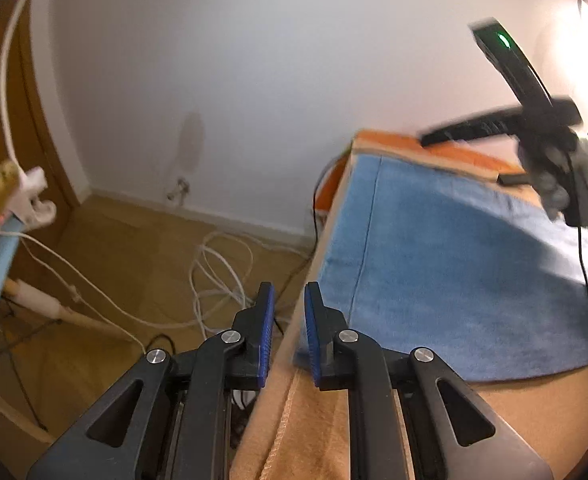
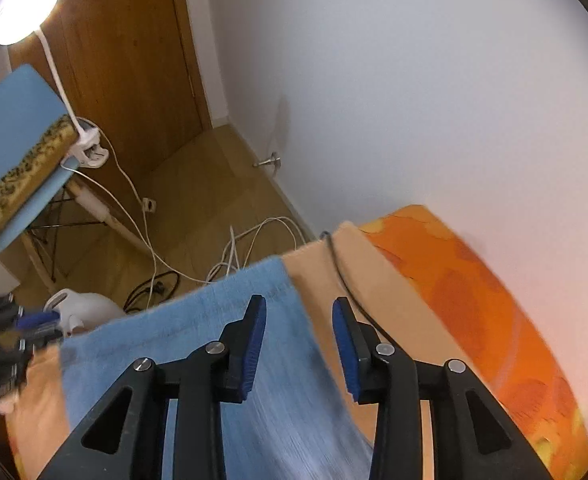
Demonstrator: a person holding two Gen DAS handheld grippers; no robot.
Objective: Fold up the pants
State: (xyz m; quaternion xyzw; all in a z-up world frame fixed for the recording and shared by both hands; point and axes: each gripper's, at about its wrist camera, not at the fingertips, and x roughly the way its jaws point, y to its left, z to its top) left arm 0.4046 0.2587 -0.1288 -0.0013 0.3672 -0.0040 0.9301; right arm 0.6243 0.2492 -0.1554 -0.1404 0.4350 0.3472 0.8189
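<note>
Both tools are empty. Your left tool (image 1: 285,334) shows a narrow gap between its blue pads, with nothing between them but the edge of the bed below; your right tool (image 2: 298,344) stands wider apart, also holding nothing.

The pants (image 1: 454,264), a flat panel of blue denim, lie spread on the peach blanket (image 1: 318,432) that covers the bed. They sit ahead and to the right of your left tool, and directly beneath and ahead of your right tool, with one straight edge running close along the bed's side. An orange patterned cover (image 2: 494,304) shows beyond the blanket toward the wall, and a black cable (image 2: 350,280) crosses the blanket just past the pants.

Judging from the loose tools and the flat, smooth cloth, you look to be between folds: a fold seems laid down and let go. The next move probably calls for bringing both tools down onto one end of the panel, pinching it at two corners, and carrying it over to meet the opposite end. Keep clear of the cable as you go.

No brand, label or readable writing shows on the pants or anything else; motion blur softens much of both views.
</note>
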